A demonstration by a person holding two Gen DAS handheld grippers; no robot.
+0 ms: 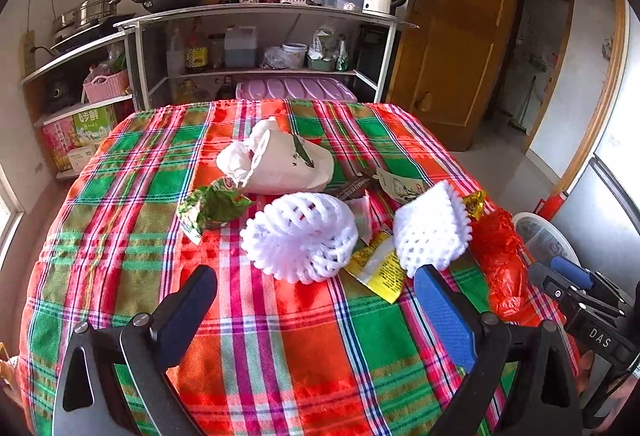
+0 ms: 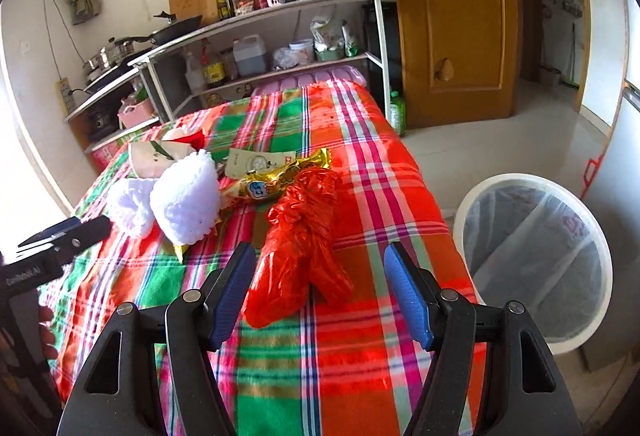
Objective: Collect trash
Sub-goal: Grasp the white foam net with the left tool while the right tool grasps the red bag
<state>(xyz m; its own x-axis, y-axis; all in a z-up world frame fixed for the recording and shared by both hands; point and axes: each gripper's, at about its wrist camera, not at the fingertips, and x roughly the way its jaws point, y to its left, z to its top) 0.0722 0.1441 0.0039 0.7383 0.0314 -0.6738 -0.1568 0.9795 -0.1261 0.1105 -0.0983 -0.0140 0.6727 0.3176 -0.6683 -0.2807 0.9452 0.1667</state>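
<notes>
Trash sits in a loose cluster on a plaid tablecloth (image 1: 280, 336), woven checks in red, green and pink. Landmark: the round foam fruit net (image 1: 302, 236), white, open mesh, curled into a ring.

- Behind the net: white plastic bag (image 1: 280, 160), smooth and slack, with a green leaf scrap on top.
- Beside it, on the side away from the bin: crumpled green foil wrapper (image 1: 212, 206).
- On its bin side: a second foam net (image 1: 432, 226), flatter, wedge-shaped, lying over a yellow printed sachet (image 1: 380, 268).
- Further that way: crinkled red plastic bag (image 2: 304, 236), long and twisted, at the table edge.

Left gripper (image 1: 316, 312): jaws wide apart, nothing between them, pads short of the ring net. One pad shows blue and ribbed; the other is in shadow.

Right gripper (image 2: 320, 292): jaws wide apart, not closed on anything. Near end of the red bag lies between the blue fingers (image 2: 408, 296); I can't tell whether there is contact.

View differences:
- The right wrist view shows the white bin (image 2: 536, 260) with its clear liner on the floor beside the table, plus a gold snack wrapper (image 2: 280, 176) full length and a printed paper (image 2: 256, 160) behind it. The green wrapper is hidden there behind the nets.
- The left wrist view shows only a slice of the bin rim and a corner of the gold wrapper, but catches the right gripper from the side.
</notes>
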